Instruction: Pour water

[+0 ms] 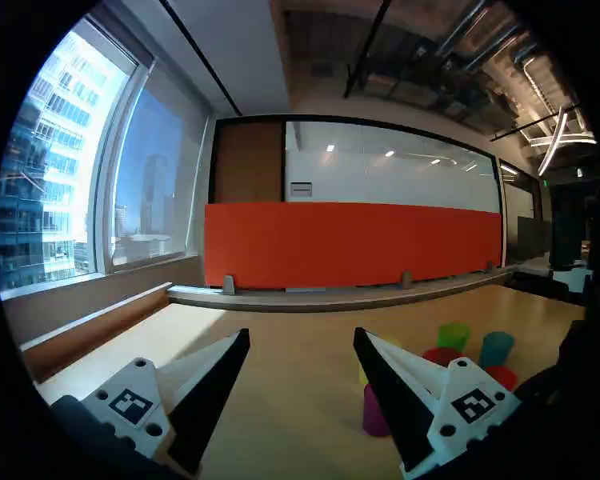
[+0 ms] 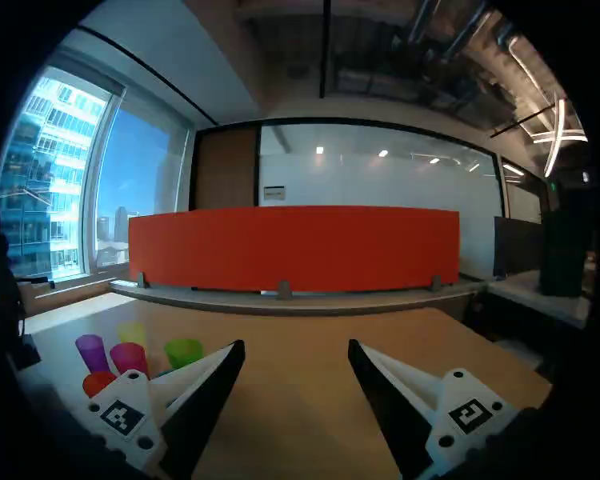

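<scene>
In the left gripper view, my left gripper point(image 1: 300, 332) is spread and empty over the table point(image 1: 300, 416). The cups point(image 1: 454, 334) cluster at four o'clock, partly behind its finger. In the right gripper view, my right gripper point(image 2: 295, 344) gapes too, with the cups point(image 2: 183, 352) at eight o'clock and an orange divider point(image 2: 292, 248) at twelve.

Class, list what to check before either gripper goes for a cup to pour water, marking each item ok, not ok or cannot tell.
1. Left gripper open and empty: ok.
2. Right gripper open and empty: ok.
3. Cups standing on the table, none gripped: ok.
4. Water in any cup: cannot tell.
5. Gap between the magenta cup and the left gripper's finger: cannot tell.
</scene>
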`<state>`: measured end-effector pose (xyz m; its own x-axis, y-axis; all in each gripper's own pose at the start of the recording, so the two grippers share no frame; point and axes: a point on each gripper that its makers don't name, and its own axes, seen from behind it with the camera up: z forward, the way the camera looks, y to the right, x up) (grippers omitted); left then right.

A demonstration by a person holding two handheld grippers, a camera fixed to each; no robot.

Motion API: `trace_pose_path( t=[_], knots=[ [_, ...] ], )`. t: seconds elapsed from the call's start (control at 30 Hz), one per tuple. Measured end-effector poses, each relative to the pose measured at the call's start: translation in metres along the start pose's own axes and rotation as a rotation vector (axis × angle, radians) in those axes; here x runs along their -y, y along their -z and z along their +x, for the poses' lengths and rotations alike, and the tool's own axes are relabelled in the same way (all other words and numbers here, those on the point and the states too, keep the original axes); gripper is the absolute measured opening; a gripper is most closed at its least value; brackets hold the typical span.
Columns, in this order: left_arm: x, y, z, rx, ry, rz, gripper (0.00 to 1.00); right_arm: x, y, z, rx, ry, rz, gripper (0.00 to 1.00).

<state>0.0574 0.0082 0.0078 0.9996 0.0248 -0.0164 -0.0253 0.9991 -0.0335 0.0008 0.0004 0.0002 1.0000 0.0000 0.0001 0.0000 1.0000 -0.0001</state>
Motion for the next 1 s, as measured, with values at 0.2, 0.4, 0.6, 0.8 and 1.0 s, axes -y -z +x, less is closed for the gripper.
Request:
trace_pose_path(
  t=[0.2,0.4,0.6,0.8,1.0],
  knots=[
    [-0.008,-0.006,0.043,0.000,-0.002,-0.036,0.97,-0.008,-0.003,0.033,0.001,0.002,0.003,1.00],
    [-0.018,-0.011,0.084,0.003,0.017,-0.093,0.96,-0.012,-0.002,0.071,-0.011,0.031,0.003,1.00],
    [-0.019,-0.016,0.117,0.005,0.033,-0.125,0.96,-0.010,0.001,0.103,-0.014,0.034,0.010,1.00],
    [-0.022,-0.020,0.122,0.022,0.052,-0.166,0.97,-0.001,0.004,0.108,-0.004,0.000,0.059,1.00],
    [-0.027,-0.020,0.125,0.031,0.040,-0.216,0.97,0.000,0.001,0.112,-0.005,0.001,0.088,1.00]
  ],
)
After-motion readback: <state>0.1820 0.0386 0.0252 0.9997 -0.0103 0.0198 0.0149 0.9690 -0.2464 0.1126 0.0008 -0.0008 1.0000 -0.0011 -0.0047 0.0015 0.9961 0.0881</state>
